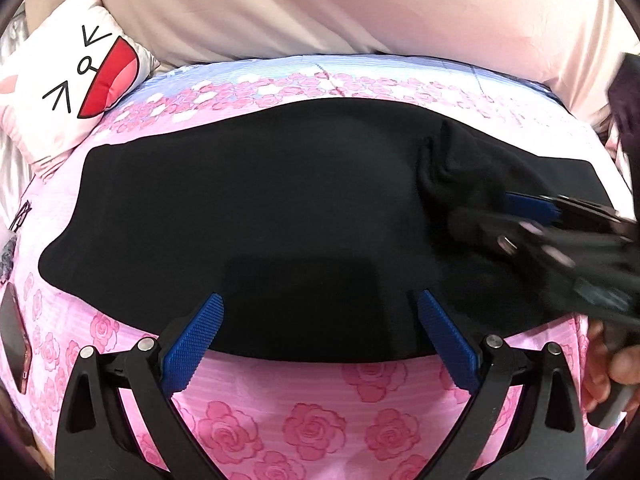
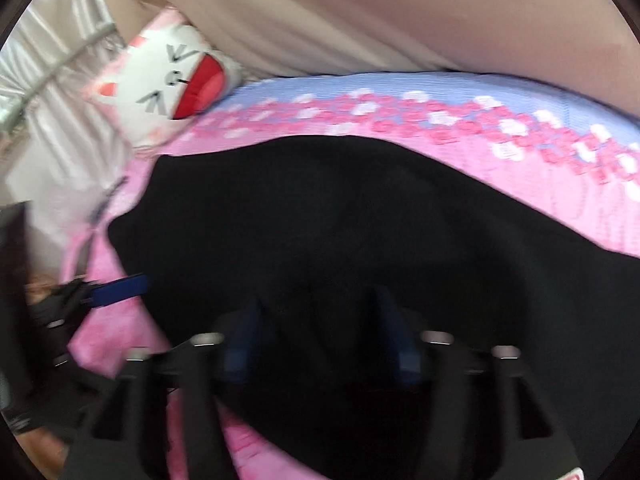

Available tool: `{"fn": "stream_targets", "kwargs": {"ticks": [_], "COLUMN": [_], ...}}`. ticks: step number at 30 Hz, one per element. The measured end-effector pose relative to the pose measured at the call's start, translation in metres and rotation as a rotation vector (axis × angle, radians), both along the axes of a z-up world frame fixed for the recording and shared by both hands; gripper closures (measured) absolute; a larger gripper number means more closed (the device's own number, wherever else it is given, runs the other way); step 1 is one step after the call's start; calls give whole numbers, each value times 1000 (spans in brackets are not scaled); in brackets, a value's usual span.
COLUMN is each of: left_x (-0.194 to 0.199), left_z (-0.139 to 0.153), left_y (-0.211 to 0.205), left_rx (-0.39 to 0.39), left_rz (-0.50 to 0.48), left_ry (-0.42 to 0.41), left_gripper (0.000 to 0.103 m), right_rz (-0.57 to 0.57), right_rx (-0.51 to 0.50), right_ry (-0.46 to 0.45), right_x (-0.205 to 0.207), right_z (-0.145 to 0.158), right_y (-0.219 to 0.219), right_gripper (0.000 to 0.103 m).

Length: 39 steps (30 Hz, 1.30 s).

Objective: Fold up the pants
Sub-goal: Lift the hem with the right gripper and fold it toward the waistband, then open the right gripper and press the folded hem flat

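- Bedding fills the left wrist view: a pink bedspread (image 1: pixel 320 412) printed with roses, shading to pale blue at its far edge, and behind it a heap of beige quilt (image 1: pixel 320 4).
- A white cat-face pillow (image 1: pixel 68 80) with a red mouth lies at the far left corner of the bed, just beyond the spread.
- The black pants (image 1: pixel 248 216) lie flat across the bedspread, reaching nearly from side to side; at their right end the cloth is bunched up into a raised fold.
- The left hand-held gripper (image 1: pixel 318 320) hovers at the near edge of the pants, its blue pads wide apart with nothing between them.
- The right hand-held gripper (image 1: pixel 516 204) comes in from the right, blurred; its blue finger meets the bunched cloth, but whether it pinches the cloth I cannot tell.
- A dark phone (image 1: pixel 14 344) lies at the left rim, partly cut off.
- The right wrist view is smeared by motion throughout.
- There the pants (image 2: pixel 320 220) cover the middle, with the bedspread (image 2: pixel 520 152) beyond and the pillow (image 2: pixel 176 84) at upper left.
- The right hand-held gripper (image 2: pixel 316 312) shows its dark fingers apart over black cloth; anything held is lost against the black.
- The left hand-held gripper (image 2: pixel 120 288) peeks in at the left edge, only one blue finger legible.
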<state>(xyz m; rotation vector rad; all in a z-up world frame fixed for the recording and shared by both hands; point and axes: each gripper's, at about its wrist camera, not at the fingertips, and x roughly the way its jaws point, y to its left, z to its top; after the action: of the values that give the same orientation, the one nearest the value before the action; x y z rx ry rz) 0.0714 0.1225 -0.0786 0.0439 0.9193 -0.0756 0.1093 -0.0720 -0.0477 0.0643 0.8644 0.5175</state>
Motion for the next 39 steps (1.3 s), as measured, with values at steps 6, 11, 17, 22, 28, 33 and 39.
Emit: {"fn": "stream_targets", "kwargs": {"ticks": [6,11,17,22,28,33,39], "left_x": [6,10,10,-5,-19,-17,-2], "left_z": [4,27,29,18,11,8,15], "left_y": [1,-12,-44,-33,26,63,57], "left_rx": [-36,-74,16,41,43,3,-35], "left_rz": [-13,-55,-83,-86,50,137,103], "left_ry": [0,-51,-75,-35,-1,4,-10], "left_gripper": [7,7,7,7,7,7,7], "right_rz": [-62,-370,-312,-74,41,-4,64], "right_rx": [16,42,0,-80,-261,-208,-197], "right_ry": [-53,-126,-107,-72,-116,-124,-88], "right_x": [-33,-59,-62,-32,-5,5,4], "right_z": [24,53,52,23,-11,6,-13], "right_y": [-32,-128,-119,-33,44,50,68], "right_gripper": [31,31,31,31,33,86,58]}}
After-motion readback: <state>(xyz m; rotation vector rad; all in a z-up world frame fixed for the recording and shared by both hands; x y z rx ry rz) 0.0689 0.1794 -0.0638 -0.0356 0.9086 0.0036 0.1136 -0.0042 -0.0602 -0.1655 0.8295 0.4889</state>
